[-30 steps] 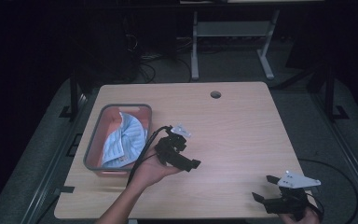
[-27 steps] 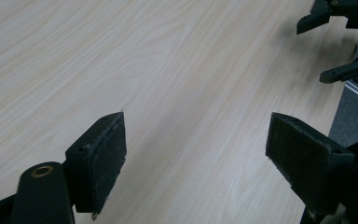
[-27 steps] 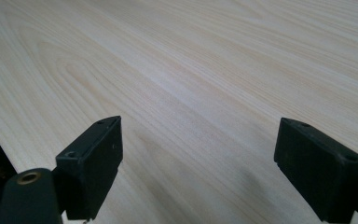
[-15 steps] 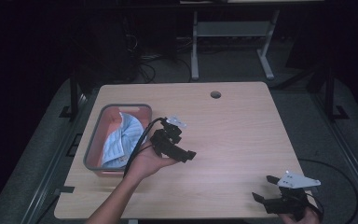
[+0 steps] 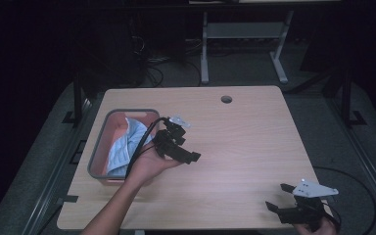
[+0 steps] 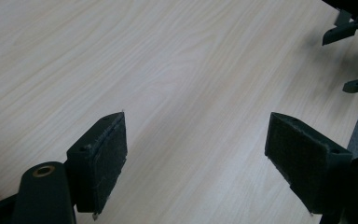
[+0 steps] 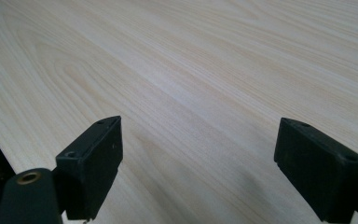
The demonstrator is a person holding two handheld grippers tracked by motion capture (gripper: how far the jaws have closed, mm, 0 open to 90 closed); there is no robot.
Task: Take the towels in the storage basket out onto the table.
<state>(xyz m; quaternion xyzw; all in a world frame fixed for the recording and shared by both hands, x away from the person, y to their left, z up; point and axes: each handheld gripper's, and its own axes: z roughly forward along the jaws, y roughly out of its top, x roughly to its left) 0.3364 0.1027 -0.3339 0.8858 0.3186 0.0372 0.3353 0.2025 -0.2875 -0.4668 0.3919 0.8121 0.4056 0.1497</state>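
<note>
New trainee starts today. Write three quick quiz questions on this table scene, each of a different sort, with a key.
1. True or false: the left gripper is clamped on the cloth.
2. Where does the cloth lie?
A. on the bare table
B. in the grey-rimmed bin
C. between the right gripper's jaws
3. Fill in: the right gripper is held over the table's near ______ corner.

Key
1. False: its jaws stand wide apart with nothing but bare wood between them.
2. B
3. right, as seen in the high view; its jaws are open too.
</note>
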